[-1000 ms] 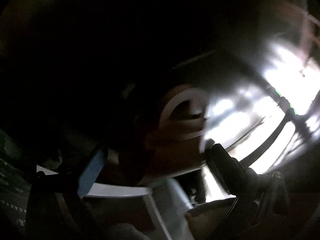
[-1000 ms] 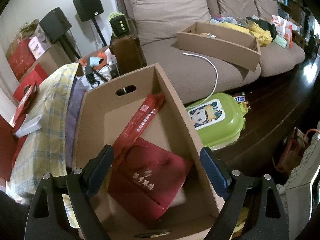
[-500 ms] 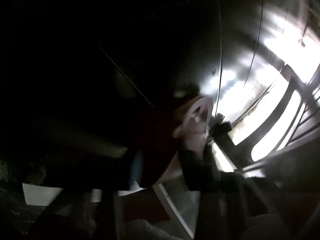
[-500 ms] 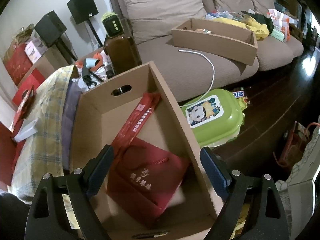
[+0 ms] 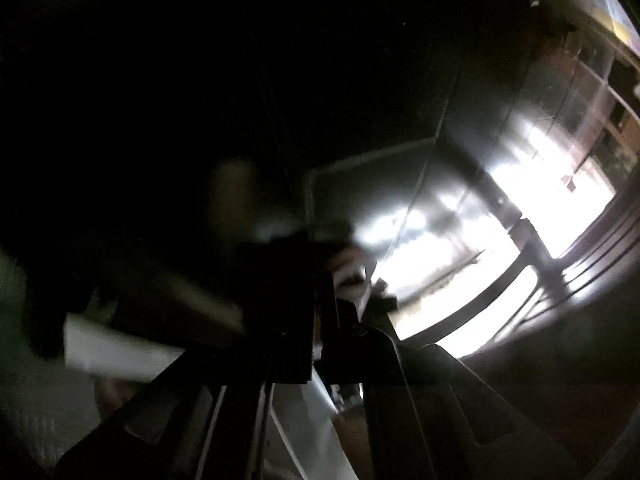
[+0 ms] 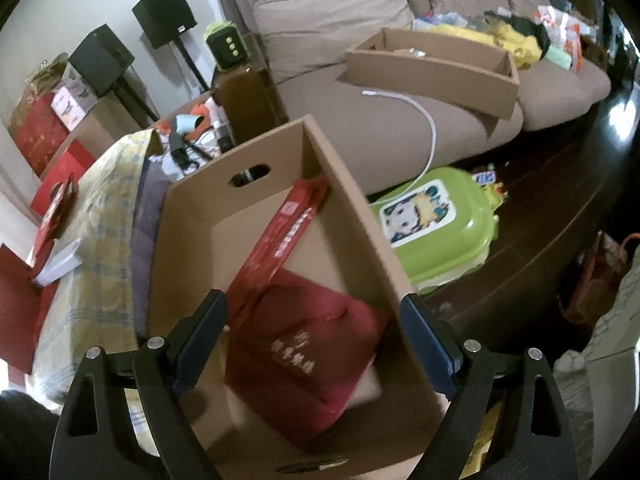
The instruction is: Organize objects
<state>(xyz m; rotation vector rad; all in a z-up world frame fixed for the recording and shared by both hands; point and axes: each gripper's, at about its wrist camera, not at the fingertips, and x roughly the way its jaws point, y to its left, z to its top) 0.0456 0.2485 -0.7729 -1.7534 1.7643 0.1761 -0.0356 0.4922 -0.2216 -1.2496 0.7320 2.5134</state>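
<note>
Right gripper: jaws wide apart, nothing between the pads; it hangs over the near end of the box, pointing down into it.
Box: open brown cardboard, tall walls, an oval hand-hole in the far wall; it stands on the floor just beside the sofa.
Pouch: dark red cloth with pale lettering, lying flat on the box floor at the near end.
Packet: long, flat, red with a white label, leaning slantwise from the pouch up to the far right corner.
Green case: lime plastic with a cartoon picture on the lid, on the floor just right of the box.
Sofa: beige, holding a second, shallow cardboard tray and a white cable.
Left gripper: jaws have just been closing and now stand nearly together; the view is dark and blurred, so I cannot tell whether anything is pinched.
Left surroundings: dark floor with bright window glare.
</note>
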